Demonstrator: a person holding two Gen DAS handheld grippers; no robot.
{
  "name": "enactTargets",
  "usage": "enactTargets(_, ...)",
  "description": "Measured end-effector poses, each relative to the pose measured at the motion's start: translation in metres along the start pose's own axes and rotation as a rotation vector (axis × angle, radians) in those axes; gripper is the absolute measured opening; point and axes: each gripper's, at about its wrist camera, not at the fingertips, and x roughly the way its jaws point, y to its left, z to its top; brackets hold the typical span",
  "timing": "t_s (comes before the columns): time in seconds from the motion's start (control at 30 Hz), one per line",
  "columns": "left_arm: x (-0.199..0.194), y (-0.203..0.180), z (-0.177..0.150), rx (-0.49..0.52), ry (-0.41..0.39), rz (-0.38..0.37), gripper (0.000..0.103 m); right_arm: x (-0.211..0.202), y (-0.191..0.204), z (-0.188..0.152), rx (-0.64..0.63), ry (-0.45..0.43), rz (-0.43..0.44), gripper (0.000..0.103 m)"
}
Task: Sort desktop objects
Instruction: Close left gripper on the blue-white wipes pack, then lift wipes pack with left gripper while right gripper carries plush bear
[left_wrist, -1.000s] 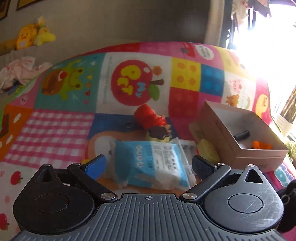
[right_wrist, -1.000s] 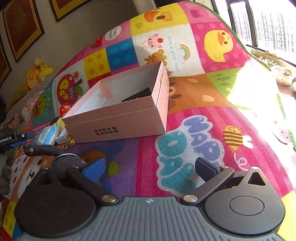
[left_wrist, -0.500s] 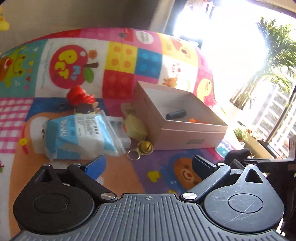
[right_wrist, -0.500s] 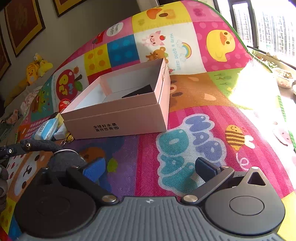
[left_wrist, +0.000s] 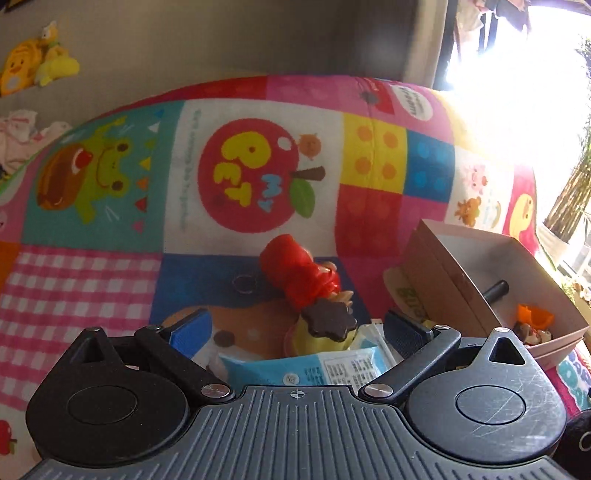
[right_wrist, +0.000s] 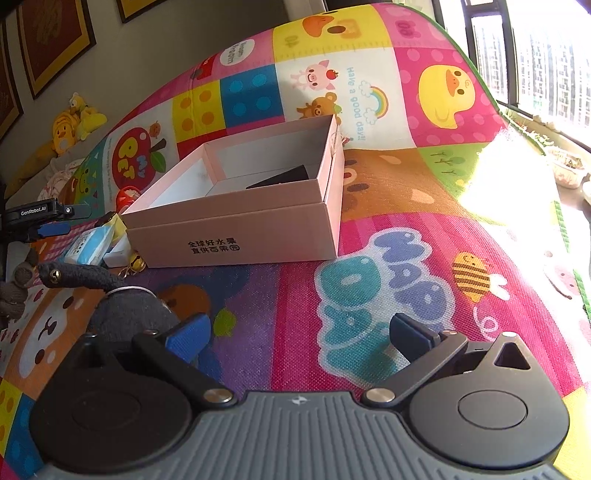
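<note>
Our left gripper (left_wrist: 295, 326) hangs wide open over one blue tissue pack (left_wrist: 295, 369), with one red figurine (left_wrist: 299, 277) lying just past it mid-mat (left_wrist: 85, 280). Right gripper (right_wrist: 301, 330) is spread open too, holding nothing; a grey knitted toy (right_wrist: 125, 314) sits beside it, one pink box (right_wrist: 236, 225) farther back.

Red figurine (left_wrist: 303, 275) lies tipped beside blue packet (left_wrist: 295, 369), near open pink box (right_wrist: 236, 206).

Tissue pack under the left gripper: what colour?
Light blue with a white printed label; the tissue pack shows best in the left wrist view, between the open left gripper fingers.
</note>
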Motion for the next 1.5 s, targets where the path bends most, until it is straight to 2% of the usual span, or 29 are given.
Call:
enactTargets(0.1,0.018,0.009,-0.005,-0.038,0.088,-0.137,0.102,0.0,-0.001,0.0,0.002,0.003,0.003,0.103)
enactTargets(0.2,0.011,0.005,-0.021,-0.051,0.12,-0.245,0.102,0.001,-0.001,0.0,0.003,0.003,0.008,0.103)
enactTargets(0.37,-0.031,-0.033,-0.062,0.079,0.184,-0.33,0.102,0.001,0.0,0.0,-0.004,0.002,0.009,0.103)
enactTargets(0.47,-0.058,-0.062,-0.086,0.169,0.165,-0.289,0.102,0.0,0.001,0.0,-0.005,0.002,0.009,0.103)
enactTargets(0.53,-0.072,-0.082,-0.096,0.212,0.107,-0.188,0.102,0.0,0.001,0.0,-0.006,0.001,0.009,0.103)
enactTargets(0.67,-0.076,-0.106,-0.101,0.184,0.051,-0.007,0.102,0.0,0.001,0.0,-0.007,-0.003,0.002,0.103)
enactTargets(0.77,-0.069,-0.11,-0.096,0.142,0.031,0.052,0.102,0.0,0.001,0.0,-0.005,-0.004,-0.003,0.103)
enactTargets(0.8,-0.066,-0.111,-0.095,0.136,0.029,0.066,0.1,0.0,0.001,0.001,-0.003,-0.002,-0.005,0.103)
enactTargets(0.87,-0.061,-0.113,-0.094,0.141,0.024,0.116,0.088,0.002,-0.001,0.0,0.007,0.006,-0.008,0.103)
enactTargets(0.9,-0.059,-0.114,-0.094,0.142,0.028,0.131,0.078,0.003,-0.002,0.001,0.01,0.006,-0.007,0.103)
enactTargets(1.03,-0.06,-0.109,-0.1,0.109,0.043,0.12,0.062,0.002,-0.002,0.0,0.013,0.005,-0.005,0.103)
enactTargets(1.13,-0.07,-0.111,-0.107,0.098,0.05,0.076,0.062,0.003,-0.003,-0.001,0.021,0.004,-0.001,0.103)
enactTargets(1.2,-0.079,-0.117,-0.116,0.101,0.058,0.013,0.062,0.002,-0.006,0.0,0.048,0.001,0.013,0.103)
enactTargets(1.3,-0.088,-0.126,-0.128,0.107,0.065,-0.034,0.065,0.003,-0.005,0.001,0.03,0.019,0.019,0.103)
enactTargets(1.37,-0.089,-0.129,-0.134,0.102,0.074,-0.047,0.07,0.003,-0.003,0.004,0.01,0.042,0.018,0.103)
enactTargets(1.4,-0.088,-0.129,-0.136,0.098,0.077,-0.046,0.077,0.003,-0.004,0.007,0.013,0.053,0.025,0.103)
enactTargets(1.5,-0.088,-0.131,-0.14,0.113,0.068,-0.05,0.085,-0.018,0.001,0.014,0.01,-0.014,0.081,0.103)
